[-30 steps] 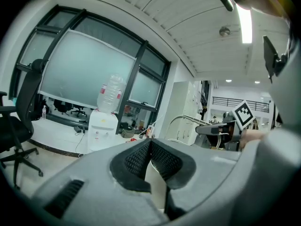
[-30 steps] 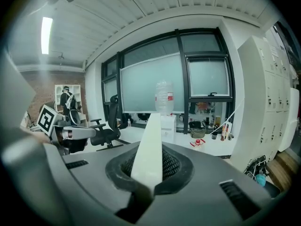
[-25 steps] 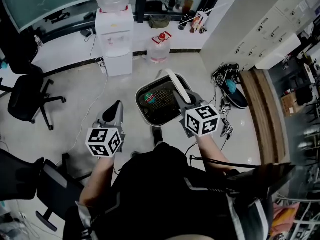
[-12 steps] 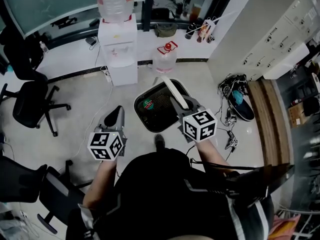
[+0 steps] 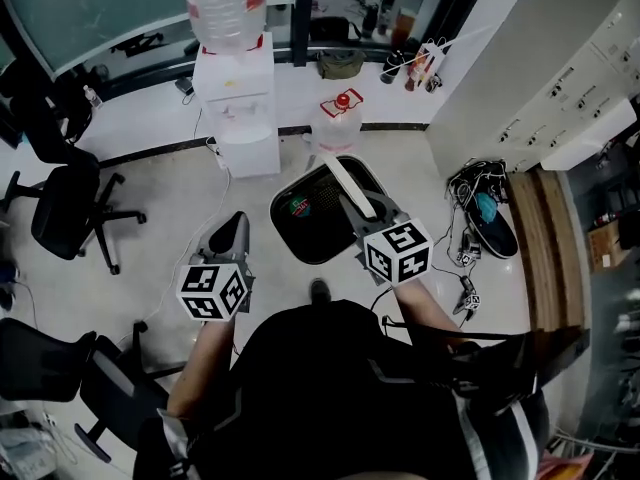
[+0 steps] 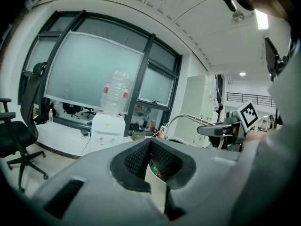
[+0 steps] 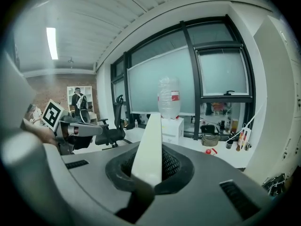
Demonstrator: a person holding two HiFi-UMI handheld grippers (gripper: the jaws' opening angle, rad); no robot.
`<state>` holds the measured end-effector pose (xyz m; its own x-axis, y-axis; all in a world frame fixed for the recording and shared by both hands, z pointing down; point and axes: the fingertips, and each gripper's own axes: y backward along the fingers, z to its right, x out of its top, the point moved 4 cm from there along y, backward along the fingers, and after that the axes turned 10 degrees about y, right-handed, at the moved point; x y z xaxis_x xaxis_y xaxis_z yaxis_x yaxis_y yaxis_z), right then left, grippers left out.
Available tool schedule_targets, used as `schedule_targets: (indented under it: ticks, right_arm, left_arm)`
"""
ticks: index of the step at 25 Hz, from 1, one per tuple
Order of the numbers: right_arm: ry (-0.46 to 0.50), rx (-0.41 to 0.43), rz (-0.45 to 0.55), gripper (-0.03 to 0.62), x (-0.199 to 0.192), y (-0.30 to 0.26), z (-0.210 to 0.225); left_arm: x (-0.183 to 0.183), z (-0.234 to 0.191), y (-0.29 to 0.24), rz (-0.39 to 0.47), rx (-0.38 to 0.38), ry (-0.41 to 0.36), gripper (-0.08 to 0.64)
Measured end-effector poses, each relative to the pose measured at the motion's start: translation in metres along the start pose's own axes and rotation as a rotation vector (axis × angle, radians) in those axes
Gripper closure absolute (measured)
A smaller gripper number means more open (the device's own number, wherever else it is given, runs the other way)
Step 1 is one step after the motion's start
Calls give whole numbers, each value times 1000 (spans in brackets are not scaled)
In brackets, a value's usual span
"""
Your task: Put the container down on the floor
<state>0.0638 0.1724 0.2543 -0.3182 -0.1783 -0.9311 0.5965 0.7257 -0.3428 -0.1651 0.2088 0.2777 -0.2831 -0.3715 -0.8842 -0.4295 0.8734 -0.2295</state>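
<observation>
Nearer now than a second ago, the white dispenser and the jug on the floor sit closer to the container in the head view, and both grippers have come forward with the person while keeping their places relative to each other. Clamped on the container's white handle, the right gripper has its jaws pressed against both sides of the strip, which runs up between the black pads in the right gripper view. By that handle the black container hangs tilted in front of the person, over the floor, between the jug ahead and the person's body; a green and red sticker shows on its inside wall. Off to the left of the container and apart from it, the left gripper points forward with its jaws closed, pad tips meeting and nothing gripped; through the slit below the tips its own view shows a bit of the container beyond. That same view catches the right gripper's marker cube at its right side. A black chair stands well to the left.
</observation>
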Motion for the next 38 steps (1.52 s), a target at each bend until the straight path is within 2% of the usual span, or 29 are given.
schedule_targets:
  ticks: [7, 19, 26, 38]
  right_arm:
    - [34, 38, 0, 572, -1, -17, 40]
    - [48, 119, 8, 572, -12, -33, 98]
    - [45, 128, 10, 572, -17, -43, 122]
    - [35, 108, -22, 572, -15, -88, 132]
  left_arm:
    - [7, 10, -37, 0, 51, -6, 552]
    - [6, 34, -97, -28, 96, -21, 552]
    - [14, 36, -114, -27, 119, -31, 552]
    - [21, -3, -150, -49, 90, -6, 552]
